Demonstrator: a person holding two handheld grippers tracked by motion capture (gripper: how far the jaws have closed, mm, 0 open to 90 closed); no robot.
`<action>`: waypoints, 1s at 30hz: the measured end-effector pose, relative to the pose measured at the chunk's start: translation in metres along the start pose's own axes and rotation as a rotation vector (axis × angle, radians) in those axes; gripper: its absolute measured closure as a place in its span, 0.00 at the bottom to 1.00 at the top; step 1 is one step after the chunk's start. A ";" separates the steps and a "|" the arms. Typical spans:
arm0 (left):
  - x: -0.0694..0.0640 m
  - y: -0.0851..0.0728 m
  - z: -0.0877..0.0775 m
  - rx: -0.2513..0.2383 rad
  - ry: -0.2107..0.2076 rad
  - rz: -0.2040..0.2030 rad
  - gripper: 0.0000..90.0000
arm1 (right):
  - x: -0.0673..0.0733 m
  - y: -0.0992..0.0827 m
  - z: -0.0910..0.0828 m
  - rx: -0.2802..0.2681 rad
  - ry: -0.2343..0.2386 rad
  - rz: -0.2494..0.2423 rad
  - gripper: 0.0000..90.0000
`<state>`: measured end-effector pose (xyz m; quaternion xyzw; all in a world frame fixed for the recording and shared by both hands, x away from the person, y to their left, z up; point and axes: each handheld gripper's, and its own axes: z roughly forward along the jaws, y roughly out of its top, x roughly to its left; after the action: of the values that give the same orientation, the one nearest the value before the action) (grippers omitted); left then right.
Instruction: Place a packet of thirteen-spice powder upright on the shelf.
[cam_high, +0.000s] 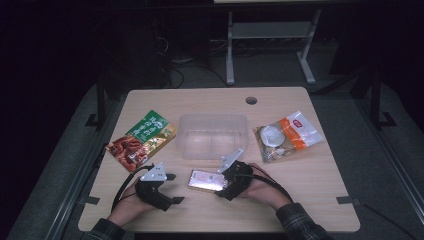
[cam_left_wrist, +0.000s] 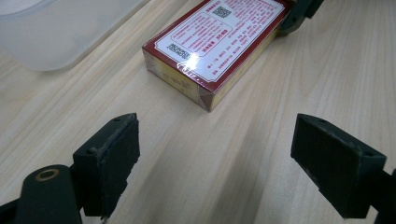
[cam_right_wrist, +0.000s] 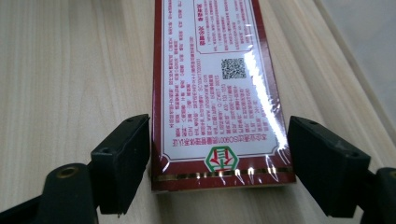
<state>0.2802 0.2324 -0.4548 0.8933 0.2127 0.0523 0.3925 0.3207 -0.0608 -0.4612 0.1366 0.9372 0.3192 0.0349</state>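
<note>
A flat red box (cam_high: 204, 180) wrapped in shiny film lies label up near the table's front edge, just in front of the clear tub. My right gripper (cam_high: 220, 183) reaches it from the right. In the right gripper view the box's near end (cam_right_wrist: 219, 107) sits between the two black pads, which stand close beside its long sides without squeezing it; the right gripper (cam_right_wrist: 218, 163) is open. My left gripper (cam_high: 175, 188) rests left of the box, pointing at it. Its jaws are wide apart over bare wood, so the left gripper (cam_left_wrist: 215, 154) holds nothing, with the box (cam_left_wrist: 219, 42) ahead.
A clear plastic tub (cam_high: 212, 135) stands in the table's middle, behind the box. A green and red snack bag (cam_high: 142, 140) lies at the left, an orange and white packet (cam_high: 287, 136) at the right. The wooden table (cam_high: 310, 190) has a cable hole (cam_high: 251, 100) at the back.
</note>
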 end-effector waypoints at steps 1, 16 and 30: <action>0.000 0.000 0.000 0.000 0.000 0.000 0.17 | 0.000 0.000 0.001 0.004 0.001 -0.001 0.24; 0.000 0.000 0.001 0.003 0.003 -0.001 0.17 | 0.003 0.000 0.003 0.008 -0.006 -0.037 0.33; 0.000 -0.001 -0.001 -0.004 0.002 0.004 0.17 | 0.004 -0.001 0.000 0.000 0.003 -0.034 0.35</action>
<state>0.2794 0.2335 -0.4543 0.8929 0.2109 0.0543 0.3940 0.3170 -0.0604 -0.4616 0.1201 0.9394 0.3188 0.0390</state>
